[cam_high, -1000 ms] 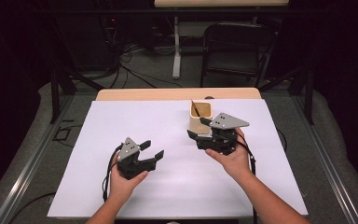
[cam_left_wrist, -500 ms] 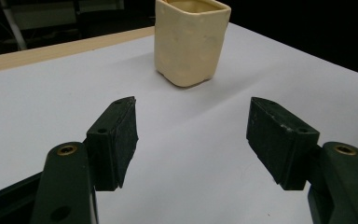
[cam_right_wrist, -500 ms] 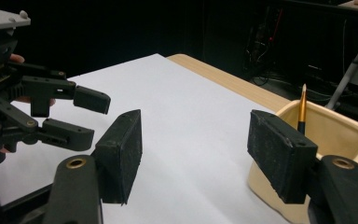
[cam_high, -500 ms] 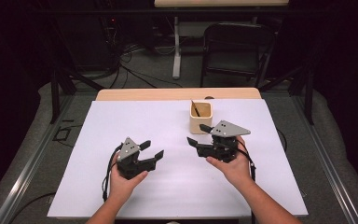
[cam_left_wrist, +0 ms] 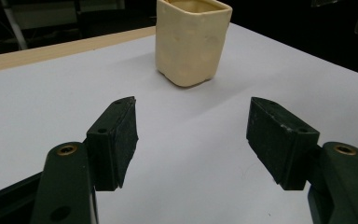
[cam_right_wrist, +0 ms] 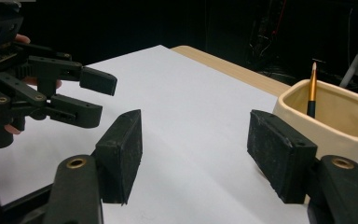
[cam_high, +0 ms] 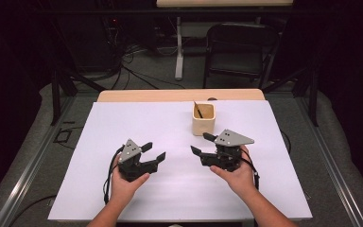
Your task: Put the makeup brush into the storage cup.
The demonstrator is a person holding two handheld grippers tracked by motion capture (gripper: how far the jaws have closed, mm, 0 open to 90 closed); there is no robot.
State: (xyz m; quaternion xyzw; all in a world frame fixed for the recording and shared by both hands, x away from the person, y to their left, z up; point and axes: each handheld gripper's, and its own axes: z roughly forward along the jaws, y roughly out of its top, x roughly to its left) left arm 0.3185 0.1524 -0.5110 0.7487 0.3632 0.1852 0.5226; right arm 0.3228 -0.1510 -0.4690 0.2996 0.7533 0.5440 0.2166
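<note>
near the table's far edge stands the cream cup, a pencil upright inside it. just short of the cup, the right gripper hangs with jaws apart and empty; the left gripper, farther from the cup, is likewise agape. this looks like the approach step. next, one gripper must close in on the cup; bare white table lies all around it.

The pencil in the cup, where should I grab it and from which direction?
Grip the pencil by its upper shaft, the part standing above the cup rim, coming down from above. It leans nearly upright against the cup's inner wall, so the walls probably block any sideways approach. The right hand-held gripper is open and nearest.
</note>
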